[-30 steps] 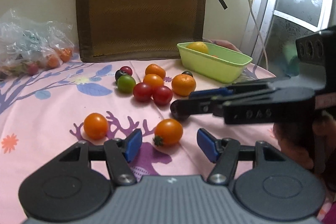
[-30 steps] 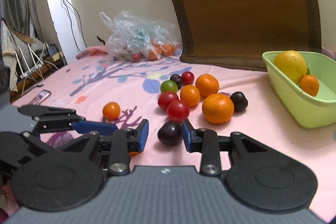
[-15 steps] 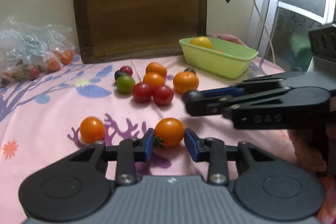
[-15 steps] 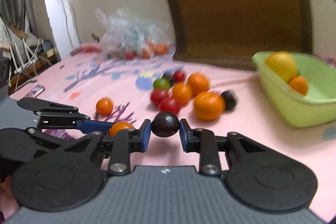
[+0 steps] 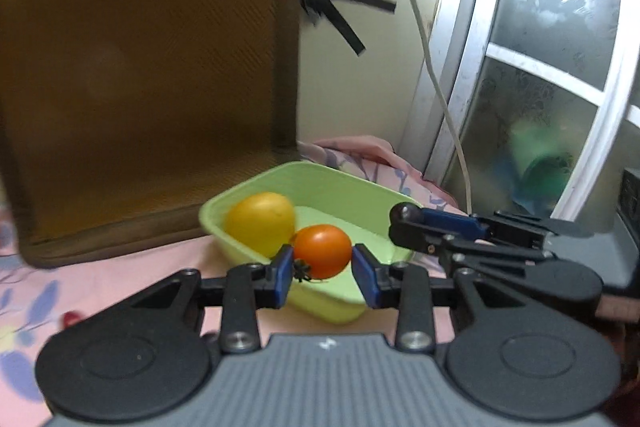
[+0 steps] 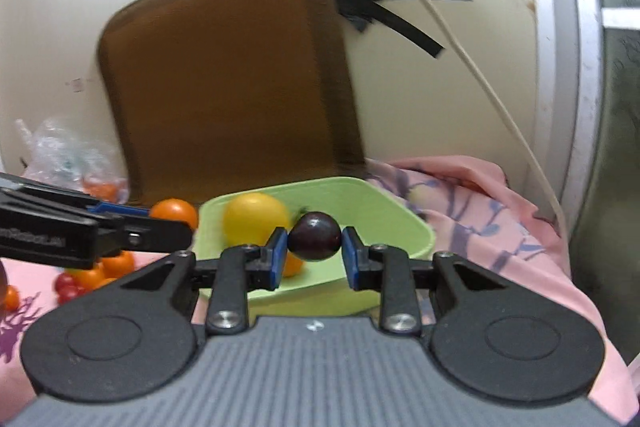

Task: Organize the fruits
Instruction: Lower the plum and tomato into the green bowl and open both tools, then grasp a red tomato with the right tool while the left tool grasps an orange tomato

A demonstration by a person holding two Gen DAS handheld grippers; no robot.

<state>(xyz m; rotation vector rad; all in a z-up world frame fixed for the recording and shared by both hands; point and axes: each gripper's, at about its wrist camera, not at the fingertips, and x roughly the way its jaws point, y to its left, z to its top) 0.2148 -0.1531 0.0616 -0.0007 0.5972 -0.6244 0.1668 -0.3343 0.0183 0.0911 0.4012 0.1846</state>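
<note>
Both grippers at the carry-and-place step, described relative to the green tub (image 5: 320,301). Nearest the lens, the left gripper (image 5: 322,267) has its blue pads clamped on an orange tomato (image 5: 322,250), calyx toward the left pad, held above the tub's near wall. The right gripper (image 6: 314,254) likewise pinches a dark plum (image 6: 314,235) between its pads, raised over the near part of the tub (image 6: 416,227). Inside the tub lie a yellow fruit (image 5: 260,223) against the left wall and, in the right wrist view, a small orange fruit (image 6: 293,265) partly hidden behind the pad. Left of the tub, loose tomatoes (image 6: 94,273) remain on the pink cloth (image 6: 472,211); behind it stands a brown cushion (image 5: 140,67) against the wall. Judged step: transport is nearly complete. The next move calls for lowering each fruit inside the rim, then parting the jaws, keeping the two grippers clear of each other.
</note>
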